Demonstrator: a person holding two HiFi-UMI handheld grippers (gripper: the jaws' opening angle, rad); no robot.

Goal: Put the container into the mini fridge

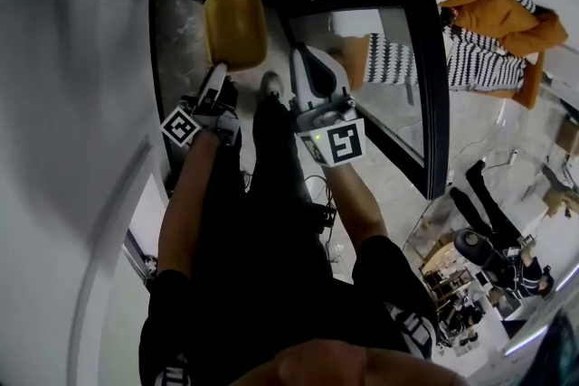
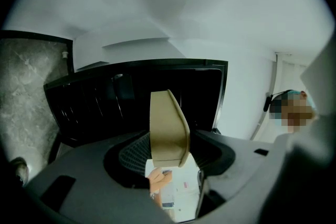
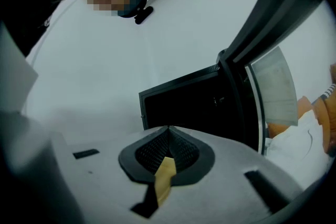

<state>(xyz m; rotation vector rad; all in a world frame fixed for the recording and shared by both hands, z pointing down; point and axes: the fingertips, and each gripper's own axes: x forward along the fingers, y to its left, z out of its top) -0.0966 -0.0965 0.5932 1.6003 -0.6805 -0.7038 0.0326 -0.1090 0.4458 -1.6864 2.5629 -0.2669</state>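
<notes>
Container (image 1: pixel 235 27): yellow-tan, rigid-looking plastic, at upper centre-left of the head view, held clear of the floor. Left gripper (image 1: pixel 220 72): fingers (image 2: pixel 131 157) set wide and clamped on the container's lower end, which stands upright between them. Right gripper (image 1: pixel 303 68): fingers (image 3: pixel 152 152) together, gripping nothing; a tan sliver shows in the gap beneath, unidentified. Mini fridge (image 2: pixel 105 97): door open, dark interior directly behind the container. Assessment: probably light, stiff and smooth-walled, so somewhat slippery; the hold across its flat walls looks sound, and moderate pressure should suffice
</notes>
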